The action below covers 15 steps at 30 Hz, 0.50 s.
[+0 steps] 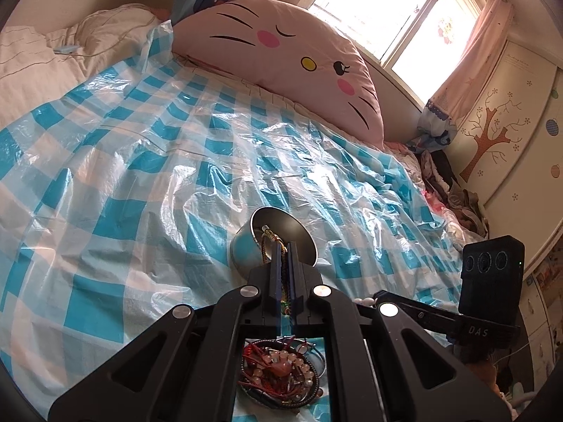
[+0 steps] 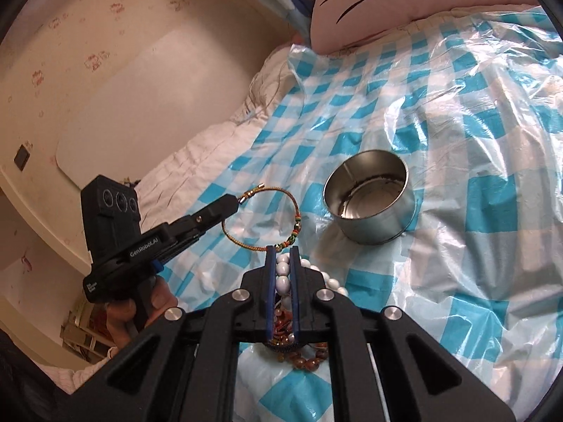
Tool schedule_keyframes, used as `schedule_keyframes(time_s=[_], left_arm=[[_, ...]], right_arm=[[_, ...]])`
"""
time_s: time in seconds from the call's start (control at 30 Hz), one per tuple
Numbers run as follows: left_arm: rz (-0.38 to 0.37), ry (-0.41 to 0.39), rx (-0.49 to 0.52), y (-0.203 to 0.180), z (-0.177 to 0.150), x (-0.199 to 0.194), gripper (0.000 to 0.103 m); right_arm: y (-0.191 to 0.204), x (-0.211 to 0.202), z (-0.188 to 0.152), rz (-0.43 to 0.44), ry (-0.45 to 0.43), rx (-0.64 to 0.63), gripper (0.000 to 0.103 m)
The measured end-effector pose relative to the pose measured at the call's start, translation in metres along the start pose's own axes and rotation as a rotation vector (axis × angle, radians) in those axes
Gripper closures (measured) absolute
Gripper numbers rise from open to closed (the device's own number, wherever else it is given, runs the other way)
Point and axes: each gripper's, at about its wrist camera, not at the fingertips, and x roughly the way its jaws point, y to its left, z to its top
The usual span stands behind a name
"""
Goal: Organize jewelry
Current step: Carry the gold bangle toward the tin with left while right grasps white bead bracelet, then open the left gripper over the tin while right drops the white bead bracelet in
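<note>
Left gripper [image 2: 239, 201] around cord bracelet [image 2: 262, 216]

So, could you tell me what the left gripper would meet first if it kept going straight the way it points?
Most likely the round metal tin: the left gripper, shut on the woven cord bracelet, points at the tin's opening. Depth is unclear.

A bed fills most of the frame, covered by a crinkled blue-and-white checked plastic sheet [image 1: 176, 161]. A pink cat-face cushion [image 1: 281, 56] leans at top centre; a bright window [image 1: 397, 14] (pink curtain beside it) glares upper right, above a tree-patterned wardrobe [image 1: 510, 123].
</note>
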Motion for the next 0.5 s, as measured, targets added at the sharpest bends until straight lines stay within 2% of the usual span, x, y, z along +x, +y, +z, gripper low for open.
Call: schedule_keyframes(time_s=[0.17,0.33,0.4,0.5], left_arm=[[-0.068,0.008,0.022,-0.023,0.017,0.010,0.100],[-0.086,0.029,0.021,-0.030,0.027,0.033,0.100],[-0.092,0.070,0.012,-0.027,0.029,0.051,0.100],[0.002,0.171,0.014,-0.018,0.031,0.091,0.099]], right_arm=[[-0.008,-0.023,0.018,-0.026,-0.118,0.047,0.095],[-0.015,-0.028,0.035,-0.037,-0.191,0.076,0.095],[-0.020,-0.025,0.041,-0.032,-0.209,0.090,0.095],[-0.026,-0.009,0.050,-0.019,-0.219,0.119,0.095]])
